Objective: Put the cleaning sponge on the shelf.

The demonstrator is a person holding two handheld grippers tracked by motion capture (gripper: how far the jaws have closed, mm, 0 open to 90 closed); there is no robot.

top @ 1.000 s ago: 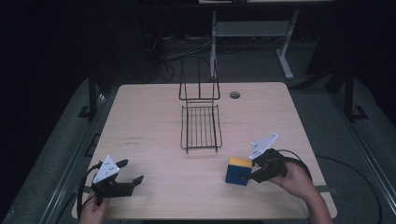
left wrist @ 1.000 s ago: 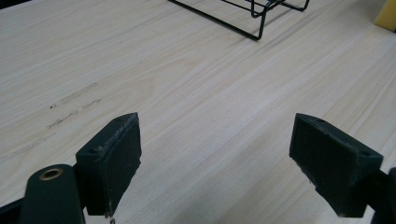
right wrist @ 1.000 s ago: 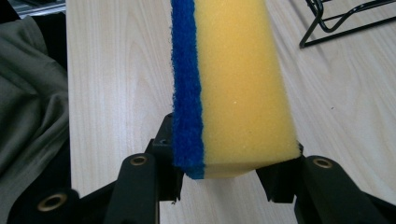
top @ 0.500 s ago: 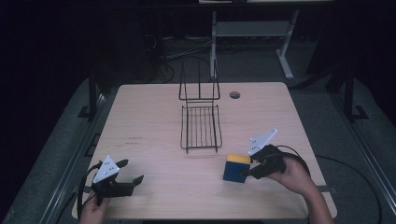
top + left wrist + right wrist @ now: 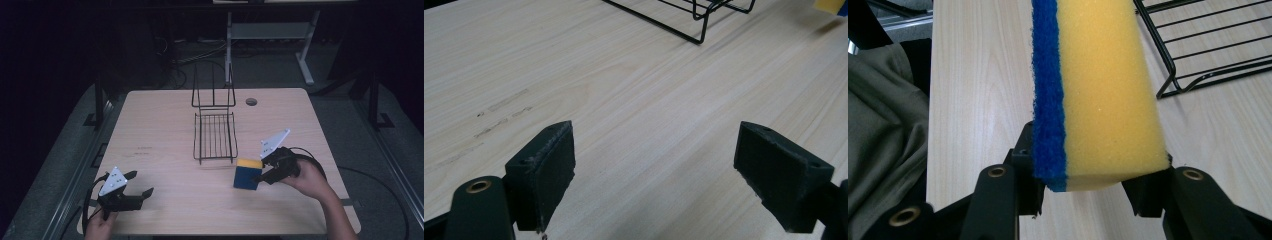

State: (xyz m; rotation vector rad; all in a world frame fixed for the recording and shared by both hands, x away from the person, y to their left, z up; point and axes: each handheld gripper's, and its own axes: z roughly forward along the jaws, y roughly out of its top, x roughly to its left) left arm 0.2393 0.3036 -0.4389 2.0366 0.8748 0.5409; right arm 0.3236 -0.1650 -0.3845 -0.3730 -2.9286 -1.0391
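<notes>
Right gripper (image 5: 260, 176): clamped on the sponge (image 5: 248, 174), one jaw against the blue scouring face, the other against the yellow foam; held in the person's right hand (image 5: 306, 177) at the table's near right.
Sponge: stood on edge between the jaws, yellow edge up in the high view, blue face toward the camera; in the right gripper view (image 5: 1098, 90) it ran straight out ahead of the jaws, blue layer on the left, yellow on the right. Whether its lower edge touched the table could not be told.
Left gripper (image 5: 139, 185): jaws spread wide with nothing between them, over bare wood (image 5: 649, 145) at the near left corner.
Wire rack (image 5: 215, 132): just beyond the sponge, near the middle of the table, its flat grid lying toward the person and its upright back toward the far side; its near corner foot (image 5: 1168, 92) sat just to the right of the sponge in the right gripper view.
Table (image 5: 160, 130) edges: the near edge lay close behind both grippers; the right edge stood a little outside the right hand; the left edge ran close beside the left gripper.
Open room: a broad bare stretch of wood lay between the two grippers, and another ahead of the left gripper up to the rack.
Hole (image 5: 251, 102): a small round dark spot near the far edge, well beyond the right gripper.
</notes>
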